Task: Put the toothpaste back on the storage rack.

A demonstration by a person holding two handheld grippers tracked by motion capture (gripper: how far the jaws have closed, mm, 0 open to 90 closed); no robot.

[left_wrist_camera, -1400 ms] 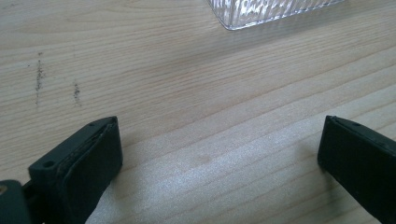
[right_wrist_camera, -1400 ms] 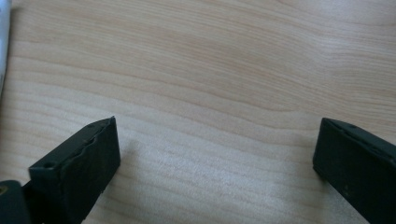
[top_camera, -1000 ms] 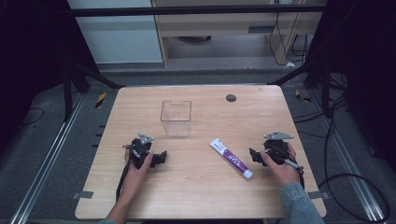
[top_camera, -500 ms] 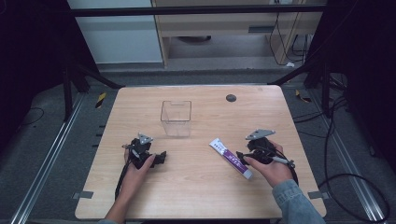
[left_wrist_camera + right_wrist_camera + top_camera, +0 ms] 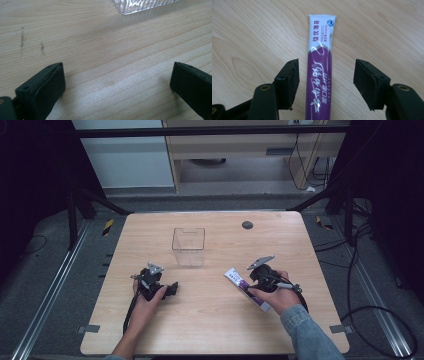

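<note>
- The toothpaste tube point(image 5: 320, 75) lies flat on the wooden table point(image 5: 210, 330), purple along its body and white at its crimped end; in the high view it sits right of the table's middle, slanted with the white end toward 10 o'clock.
- The right gripper point(image 5: 325, 82) straddles the tube: one jaw at 9 o'clock of it, the other at 3 o'clock, bare wood showing on both sides, so the pads do not press it. The jaws have just been closing, with the tube between them.
- The right hand point(image 5: 277, 295) comes in from about 5 o'clock of the tube, its denim sleeve point(image 5: 310, 335) behind it.
- A clear plastic box point(image 5: 189, 246) stands at about 10 o'clock from the tube, well apart; bare wood lies between them.
- The left gripper point(image 5: 172, 287) rests at 9 o'clock of the tube, well apart, jaws spread wide over bare wood, the box's ribbed edge at 12 o'clock in its own view.
- A small dark disc point(image 5: 247, 225) lies near the far edge, at 12 o'clock.
</note>
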